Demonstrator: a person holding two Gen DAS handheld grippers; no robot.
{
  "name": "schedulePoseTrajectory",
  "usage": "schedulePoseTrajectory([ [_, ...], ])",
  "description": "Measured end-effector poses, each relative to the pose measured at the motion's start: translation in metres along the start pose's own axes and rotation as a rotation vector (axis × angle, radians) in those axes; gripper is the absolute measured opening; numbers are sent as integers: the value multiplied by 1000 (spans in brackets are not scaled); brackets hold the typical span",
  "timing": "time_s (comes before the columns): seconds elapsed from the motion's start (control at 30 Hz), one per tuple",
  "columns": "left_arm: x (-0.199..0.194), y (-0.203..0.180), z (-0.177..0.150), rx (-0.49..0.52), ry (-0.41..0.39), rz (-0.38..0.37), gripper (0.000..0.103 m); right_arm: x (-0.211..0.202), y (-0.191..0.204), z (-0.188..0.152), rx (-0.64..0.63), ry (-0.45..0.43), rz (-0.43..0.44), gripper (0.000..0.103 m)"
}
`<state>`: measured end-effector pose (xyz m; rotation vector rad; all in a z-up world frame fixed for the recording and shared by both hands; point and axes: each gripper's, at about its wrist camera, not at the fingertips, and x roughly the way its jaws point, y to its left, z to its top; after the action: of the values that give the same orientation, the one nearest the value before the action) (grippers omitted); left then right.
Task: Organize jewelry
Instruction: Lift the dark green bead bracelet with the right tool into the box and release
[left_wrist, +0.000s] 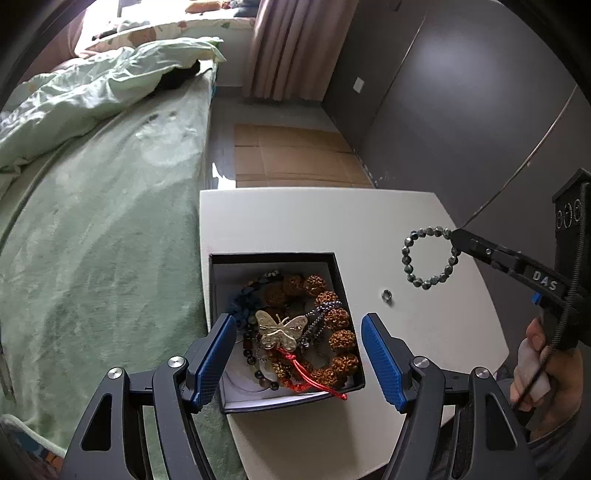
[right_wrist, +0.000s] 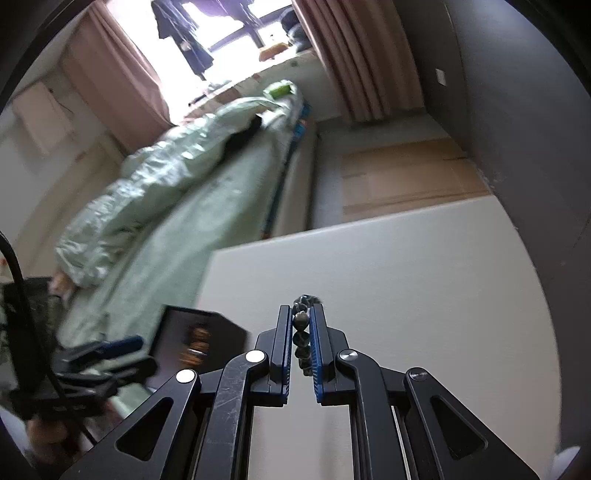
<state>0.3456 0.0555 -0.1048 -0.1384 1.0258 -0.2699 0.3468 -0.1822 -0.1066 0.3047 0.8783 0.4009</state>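
Desk (left_wrist: 295, 221), white: open black box (left_wrist: 345, 380) of jewelry on its edge beside the bed, below the left tongs (left_wrist: 299, 358); small ring (left_wrist: 386, 294) just right of them.

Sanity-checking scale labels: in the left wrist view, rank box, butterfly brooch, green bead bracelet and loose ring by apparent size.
1. Box
2. Green bead bracelet, hanging nearer the camera, so unsure against the next
3. Butterfly brooch
4. Loose ring

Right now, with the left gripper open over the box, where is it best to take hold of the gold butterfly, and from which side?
Probably across the butterfly at its narrow body, coming straight down from above with the left gripper. It lies flat on top of the pile in the box, so the walls block side approaches, and its wide wings overlap the brown bead bracelet.
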Motion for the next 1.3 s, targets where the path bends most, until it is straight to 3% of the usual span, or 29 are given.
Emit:
schedulePoseTrajectory([
  [0.17,-15,9,0,-33,-37,-17,73,-9,24,3,-3,-41,130,11],
  [0.3,-29,15,-2,-44,-81,-23,84,-11,43,3,-14,-56,201,11],
  [0.43,-39,27,-6,-72,-109,-39,84,-12,64,1,-33,-69,258,11],
  [0.53,-46,37,-11,-101,-132,-36,84,-3,81,1,-38,-52,321,11],
  [0.77,-60,55,-22,-133,-157,-43,84,24,109,-4,-40,12,381,11],
  [0.87,-68,61,-24,-144,-173,-38,91,35,112,-7,-19,81,365,18],
  [0.93,-73,62,-25,-147,-188,-42,98,35,112,-9,-26,80,344,59],
  [1.3,-86,33,-28,-101,-230,-61,99,4,70,-9,-66,52,107,62],
])
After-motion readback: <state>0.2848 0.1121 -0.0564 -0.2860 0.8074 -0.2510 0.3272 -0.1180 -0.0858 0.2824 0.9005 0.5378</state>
